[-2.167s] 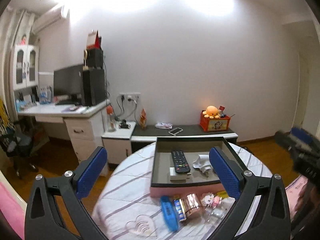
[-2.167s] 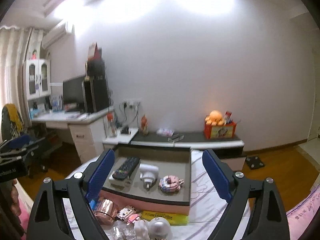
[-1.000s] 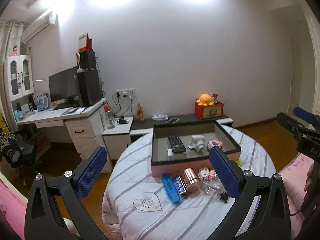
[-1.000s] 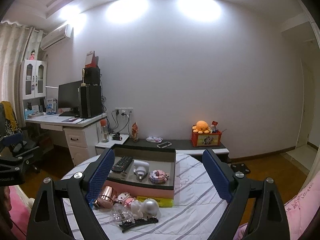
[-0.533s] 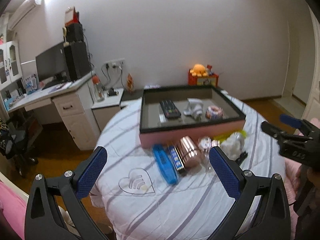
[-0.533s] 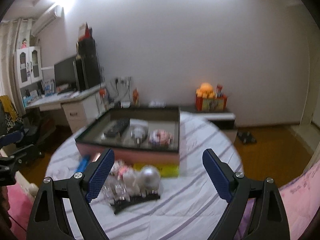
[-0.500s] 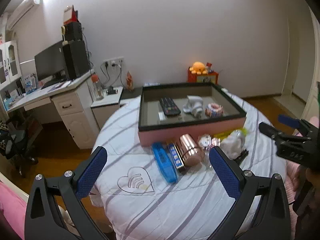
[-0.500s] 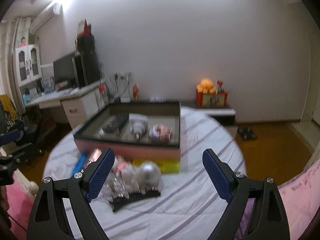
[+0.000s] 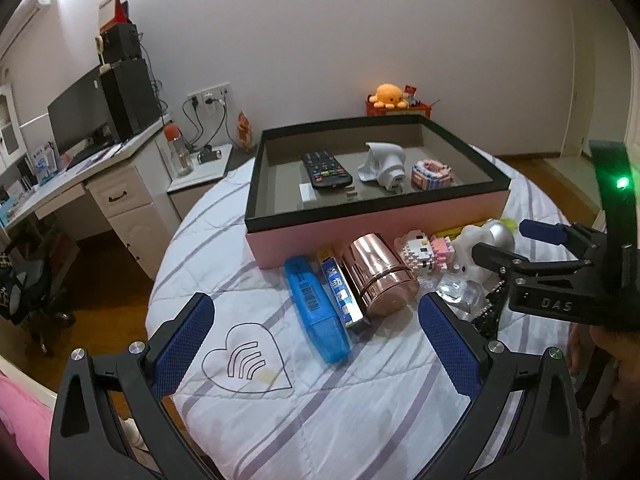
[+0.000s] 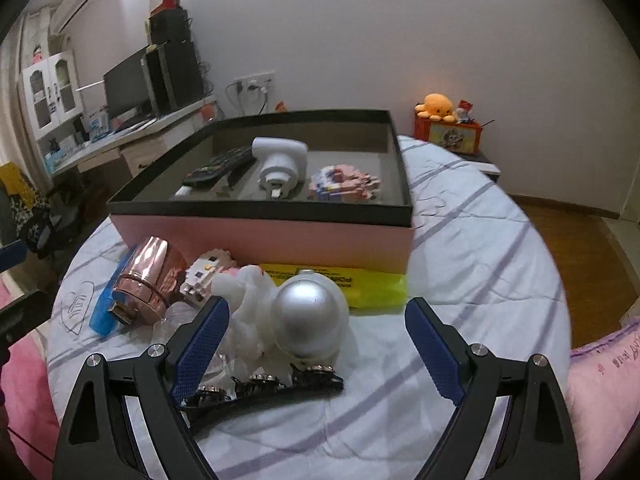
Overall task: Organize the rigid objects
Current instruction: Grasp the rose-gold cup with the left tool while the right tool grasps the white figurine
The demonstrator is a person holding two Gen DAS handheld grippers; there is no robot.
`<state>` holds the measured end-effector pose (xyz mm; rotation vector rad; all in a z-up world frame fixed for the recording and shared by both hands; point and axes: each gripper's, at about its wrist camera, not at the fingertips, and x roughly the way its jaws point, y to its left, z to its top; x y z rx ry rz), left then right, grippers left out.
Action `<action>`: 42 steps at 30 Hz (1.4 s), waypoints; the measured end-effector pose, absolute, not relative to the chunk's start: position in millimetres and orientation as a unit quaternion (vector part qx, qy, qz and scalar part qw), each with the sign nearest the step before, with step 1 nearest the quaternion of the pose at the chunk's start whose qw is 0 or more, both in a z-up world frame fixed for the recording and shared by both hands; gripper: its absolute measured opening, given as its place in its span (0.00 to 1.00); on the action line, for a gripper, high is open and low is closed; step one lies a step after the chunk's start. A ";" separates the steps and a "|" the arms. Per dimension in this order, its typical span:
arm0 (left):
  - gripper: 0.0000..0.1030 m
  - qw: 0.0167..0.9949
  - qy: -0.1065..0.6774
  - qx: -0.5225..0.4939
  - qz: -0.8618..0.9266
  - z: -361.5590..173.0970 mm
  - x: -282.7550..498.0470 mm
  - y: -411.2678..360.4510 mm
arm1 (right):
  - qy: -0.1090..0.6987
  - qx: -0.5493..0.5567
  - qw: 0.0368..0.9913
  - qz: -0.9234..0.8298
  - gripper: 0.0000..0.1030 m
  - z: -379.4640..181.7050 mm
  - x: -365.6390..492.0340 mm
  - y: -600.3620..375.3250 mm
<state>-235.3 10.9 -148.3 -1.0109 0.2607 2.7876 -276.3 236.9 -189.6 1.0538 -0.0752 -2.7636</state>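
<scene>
A round table (image 9: 280,420) covered with a striped white cloth is seen, and on it stands a large pink box (image 9: 376,224) with a black rim, open at the top. Three things are already laid inside the box: a black remote control (image 9: 326,169), a white plug adapter (image 9: 382,166) and a small pink block toy (image 9: 432,171). That part of the sorting can be judged as done.

The larger share is left. Just in front of the box, on the cloth, a row of loose things is found: a blue case (image 9: 316,312), a slim blue-and-yellow packet (image 9: 340,292), a copper-coloured cup (image 9: 378,276) lying on its side, a white block figure (image 9: 420,252), a white toy with a silver dome (image 10: 296,316), a flat yellow pack (image 10: 352,284), some clear wrapping (image 9: 456,294) and a black hair clip (image 10: 264,390).

The left gripper (image 9: 316,344) is held above the cloth near the blue case, its jaws spread wide and nothing between them. The right gripper (image 10: 316,344) is held low over the domed toy and hair clip, its jaws likewise wide apart and pressing on nothing. No thing is being carried, so the next pick is judged as not yet begun.
</scene>
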 end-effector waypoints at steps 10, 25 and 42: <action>1.00 0.086 0.098 -0.352 0.927 -157.7 -247.5 18.7 | -0.042 0.377 0.125 -0.917 0.89 -184.4 -281.0 228.1; 1.00 0.083 0.080 -0.356 0.927 -161.9 -262.1 33.8 | -0.029 0.364 0.111 -0.924 0.72 -190.6 -281.4 249.1; 0.53 0.086 0.095 -0.401 0.907 -187.3 -290.7 70.9 | -0.072 0.371 0.129 -0.917 0.72 -199.4 -292.3 279.4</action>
